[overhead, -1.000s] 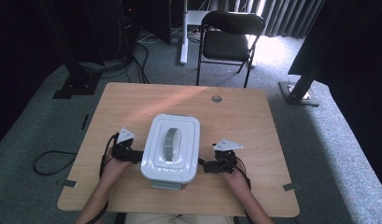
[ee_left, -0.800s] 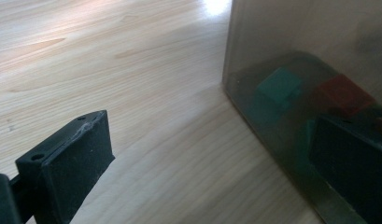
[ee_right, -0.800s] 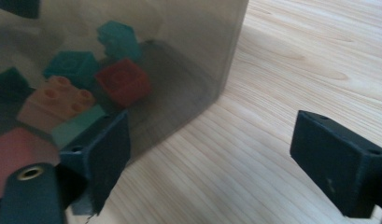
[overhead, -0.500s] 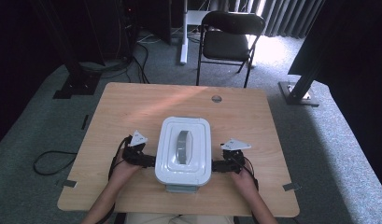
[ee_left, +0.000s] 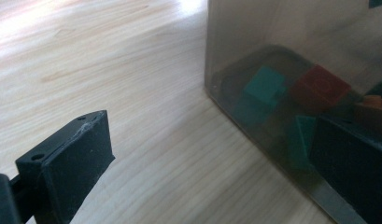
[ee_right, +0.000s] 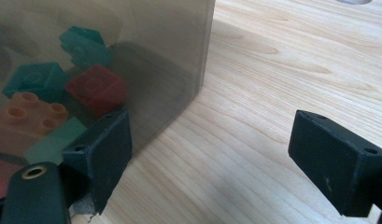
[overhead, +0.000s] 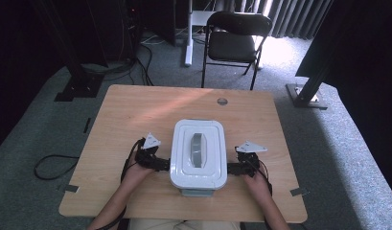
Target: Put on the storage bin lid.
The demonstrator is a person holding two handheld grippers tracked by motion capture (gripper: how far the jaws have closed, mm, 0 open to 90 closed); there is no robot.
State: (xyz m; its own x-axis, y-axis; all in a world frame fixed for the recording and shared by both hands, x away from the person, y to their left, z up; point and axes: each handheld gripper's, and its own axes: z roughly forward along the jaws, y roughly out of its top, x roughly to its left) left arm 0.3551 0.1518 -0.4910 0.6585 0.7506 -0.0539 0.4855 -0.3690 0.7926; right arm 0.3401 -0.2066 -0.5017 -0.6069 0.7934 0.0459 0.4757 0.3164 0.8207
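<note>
A clear plastic bin [overhead: 198,179] with a white lid [overhead: 198,152] and a grey handle stands on the wooden table [overhead: 131,112], near its front edge. My left gripper [overhead: 160,164] rests against the bin's left side and my right gripper [overhead: 233,168] against its right side. In the left gripper view the left gripper [ee_left: 212,172] is open, one jaw in front of the bin wall [ee_left: 254,42]; a teal brick [ee_left: 265,85] and a red brick [ee_left: 319,88] lie inside. The right gripper [ee_right: 221,158] is open beside the bin wall [ee_right: 170,28], with a red brick [ee_right: 95,88] and a peach brick [ee_right: 32,112] behind it.
A small round grommet [overhead: 222,101] sits near the table's far edge. A black folding chair [overhead: 236,33] stands beyond the table. Tape marks [overhead: 71,188] lie at the front corners. A cable [overhead: 50,165] loops on the floor at the left.
The bin has slid to the right across the table, and both grippers and hands have moved right with it, staying at its sides.
</note>
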